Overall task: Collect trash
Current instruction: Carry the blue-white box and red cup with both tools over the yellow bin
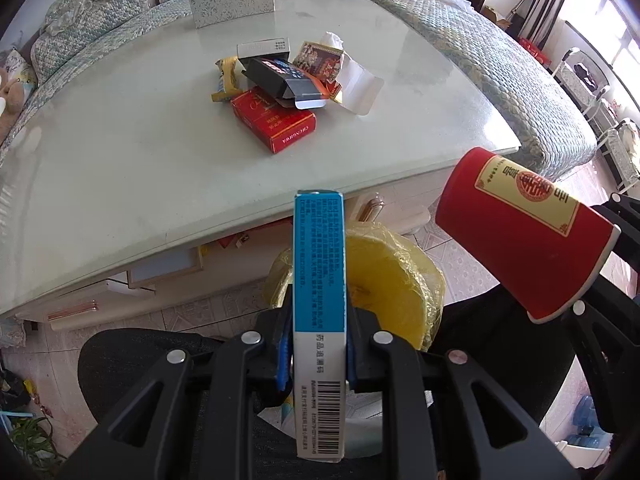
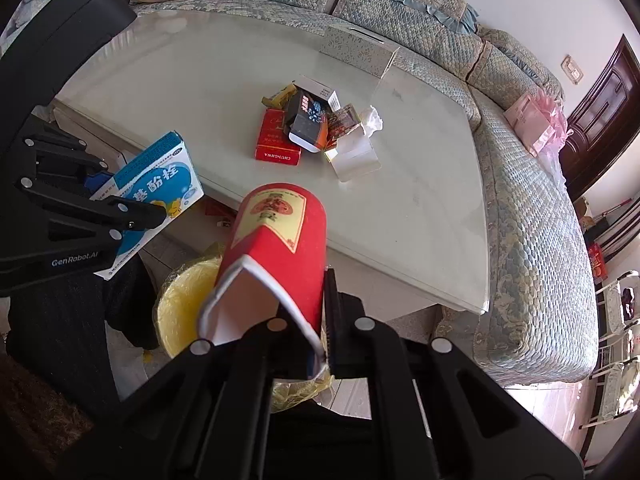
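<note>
Trash rides in both grippers above a yellow-lined bin (image 1: 392,280) on the floor beside the coffee table (image 1: 120,168). Left wrist view: the left gripper (image 1: 318,344) clamps a blue medicine box (image 1: 318,280) edge-on between nearly closed jaws, directly over the bin. Right wrist view: the right gripper (image 2: 316,332) pinches the flattened rim of a red paper cup (image 2: 276,248), jaws fully closed on it, near the bin's rim. Neither item is dropped yet; a pile of cigarette packs and wrappers (image 2: 316,128) remains on the table, so collection appears partway done.
</note>
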The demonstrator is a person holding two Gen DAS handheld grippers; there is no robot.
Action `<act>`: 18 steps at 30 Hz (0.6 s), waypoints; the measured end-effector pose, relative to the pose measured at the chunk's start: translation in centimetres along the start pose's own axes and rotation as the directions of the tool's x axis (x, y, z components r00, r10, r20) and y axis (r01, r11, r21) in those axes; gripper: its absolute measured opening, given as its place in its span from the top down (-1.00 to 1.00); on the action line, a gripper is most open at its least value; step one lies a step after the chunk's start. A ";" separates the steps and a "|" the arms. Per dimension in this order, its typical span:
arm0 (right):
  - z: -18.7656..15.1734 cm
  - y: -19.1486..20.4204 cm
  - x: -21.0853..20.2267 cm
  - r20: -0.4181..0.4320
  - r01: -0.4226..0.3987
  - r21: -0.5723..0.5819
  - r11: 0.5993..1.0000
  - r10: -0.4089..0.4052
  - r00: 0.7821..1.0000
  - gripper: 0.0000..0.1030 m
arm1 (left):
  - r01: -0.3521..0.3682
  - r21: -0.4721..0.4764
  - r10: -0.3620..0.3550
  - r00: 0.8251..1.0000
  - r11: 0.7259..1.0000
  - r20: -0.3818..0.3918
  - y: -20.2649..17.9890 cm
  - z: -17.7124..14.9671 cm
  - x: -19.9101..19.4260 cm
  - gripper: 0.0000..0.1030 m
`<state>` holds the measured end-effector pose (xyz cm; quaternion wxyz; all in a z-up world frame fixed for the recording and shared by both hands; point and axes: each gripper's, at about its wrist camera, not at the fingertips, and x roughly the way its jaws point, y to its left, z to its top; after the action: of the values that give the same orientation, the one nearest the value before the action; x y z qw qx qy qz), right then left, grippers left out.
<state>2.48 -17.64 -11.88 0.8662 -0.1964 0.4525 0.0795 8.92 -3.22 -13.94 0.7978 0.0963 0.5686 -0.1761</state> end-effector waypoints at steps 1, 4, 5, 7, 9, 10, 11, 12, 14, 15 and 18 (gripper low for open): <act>-0.2 0.1 0.2 -0.005 0.000 0.001 1.000 0.000 1.000 0.90 | 0.003 0.005 -0.003 1.000 1.000 -0.004 -0.2 -0.2 0.4 0.61; -0.9 0.3 1.1 -0.019 -0.001 0.004 1.000 0.001 1.000 0.90 | 0.013 0.023 -0.013 1.000 1.000 -0.017 -0.6 -0.5 1.3 0.61; -1.1 0.4 1.4 -0.022 -0.002 0.003 1.000 0.002 1.000 0.90 | 0.013 0.028 -0.012 1.000 1.000 -0.021 -0.7 -0.6 1.6 0.61; -1.4 0.7 1.9 -0.027 0.001 -0.001 1.000 -0.001 1.000 0.90 | 0.019 0.028 -0.018 1.000 0.999 -0.025 -0.8 -0.8 2.2 0.61; -1.7 0.9 2.7 -0.041 -0.014 0.002 1.000 0.014 0.999 0.90 | 0.034 0.022 -0.034 0.999 0.999 -0.038 -0.8 -1.1 3.0 0.61; -1.8 1.0 3.2 -0.049 -0.025 0.005 1.000 0.025 0.998 0.90 | 0.037 0.018 -0.037 0.998 0.999 -0.044 -0.8 -1.1 3.5 0.61; -2.0 1.1 3.6 -0.055 -0.032 0.008 0.999 0.033 0.998 0.90 | 0.035 0.018 -0.035 0.998 0.999 -0.048 -0.8 -1.2 4.0 0.61; -2.1 1.3 4.0 -0.061 -0.034 0.007 0.999 0.035 0.998 0.90 | 0.033 0.020 -0.032 0.998 0.999 -0.052 -0.8 -1.3 4.4 0.61; -2.5 1.6 4.8 -0.070 -0.032 0.001 0.999 0.032 0.997 0.90 | 0.030 0.024 -0.029 0.998 0.999 -0.061 -0.8 -1.5 5.4 0.61; -2.7 1.7 5.3 -0.077 -0.035 0.002 0.999 0.035 0.996 0.90 | 0.026 0.026 -0.024 0.998 0.999 -0.064 -0.9 -1.6 5.9 0.61; -3.3 2.2 6.9 -0.100 -0.040 0.008 0.999 0.041 0.994 0.90 | 0.019 0.039 -0.016 0.997 0.999 -0.073 -1.1 -2.0 7.5 0.61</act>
<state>3.23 -17.26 -19.77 0.8412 -0.1882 0.4996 0.0856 8.94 -4.82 -21.61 0.7730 0.1133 0.5944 -0.1908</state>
